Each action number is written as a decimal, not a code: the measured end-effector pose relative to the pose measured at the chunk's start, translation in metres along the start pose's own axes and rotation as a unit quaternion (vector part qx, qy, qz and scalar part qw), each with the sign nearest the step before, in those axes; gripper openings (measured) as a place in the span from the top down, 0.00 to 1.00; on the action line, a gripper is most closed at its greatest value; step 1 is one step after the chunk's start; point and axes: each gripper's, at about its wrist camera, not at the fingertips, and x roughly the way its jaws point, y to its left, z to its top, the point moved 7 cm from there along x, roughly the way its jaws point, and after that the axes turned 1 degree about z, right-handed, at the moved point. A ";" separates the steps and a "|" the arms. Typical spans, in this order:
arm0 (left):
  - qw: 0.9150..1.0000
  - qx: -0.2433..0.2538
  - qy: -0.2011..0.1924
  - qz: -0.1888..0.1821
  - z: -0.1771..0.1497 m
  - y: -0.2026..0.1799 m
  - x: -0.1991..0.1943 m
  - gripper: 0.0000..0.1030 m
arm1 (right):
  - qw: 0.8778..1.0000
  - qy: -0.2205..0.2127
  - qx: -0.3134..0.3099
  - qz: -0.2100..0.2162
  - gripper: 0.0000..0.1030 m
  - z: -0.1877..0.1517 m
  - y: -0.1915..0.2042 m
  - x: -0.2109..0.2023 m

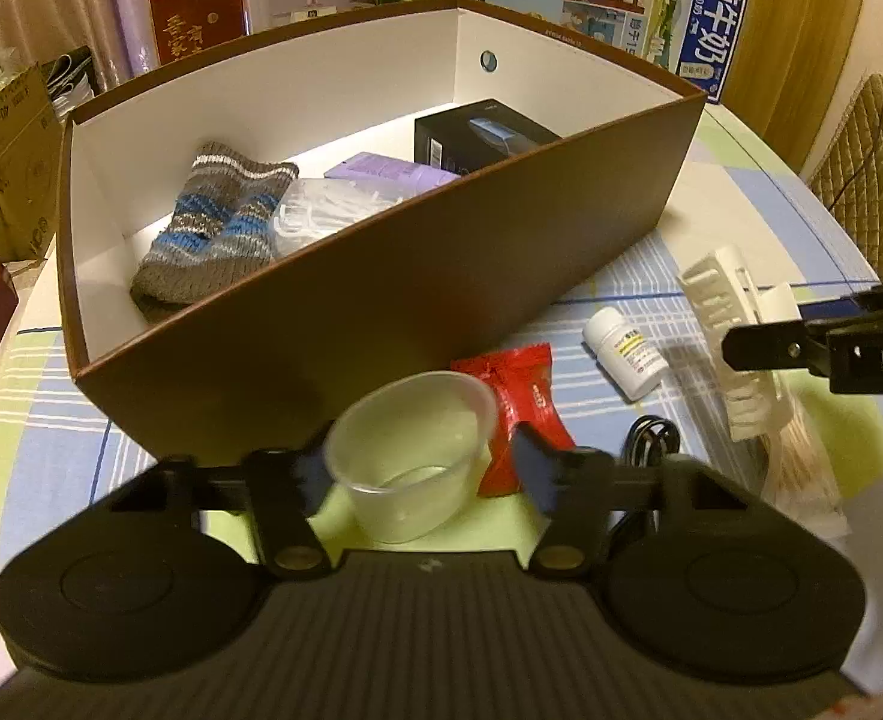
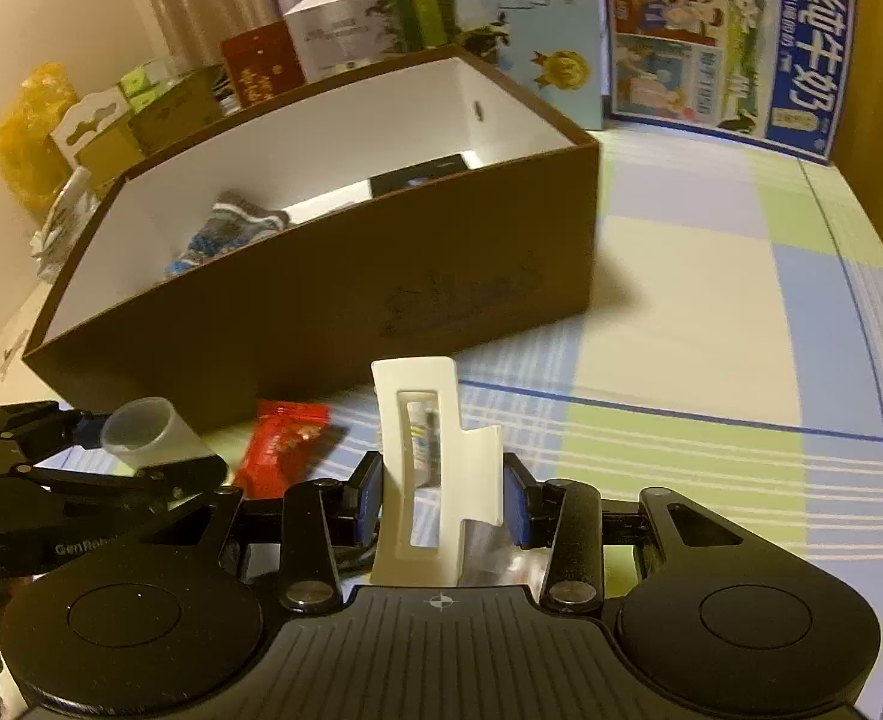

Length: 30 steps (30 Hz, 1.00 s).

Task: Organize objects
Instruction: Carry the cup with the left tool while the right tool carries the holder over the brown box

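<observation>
Tablecloth point(image 2: 681, 312); hair clip point(image 2: 435, 468) seemingly between jaws.

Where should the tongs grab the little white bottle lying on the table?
Probably around its round middle, coming straight down from above. The white bottle lies on its side, clear of the red packet, so the two fingers could close across its narrow body.
</observation>
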 end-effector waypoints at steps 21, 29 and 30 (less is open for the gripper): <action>1.000 -0.009 -0.020 0.018 0.005 -0.001 -0.040 0.59 | 1.000 -0.015 -0.005 0.024 0.63 0.009 0.003 -0.014; 0.999 -0.013 -0.034 0.018 0.014 0.001 -0.062 0.59 | 0.999 -0.023 -0.015 0.039 0.63 0.018 0.012 -0.023; 0.999 -0.014 -0.036 0.019 0.016 0.001 -0.065 0.59 | 0.999 -0.023 -0.015 0.044 0.63 0.020 0.013 -0.024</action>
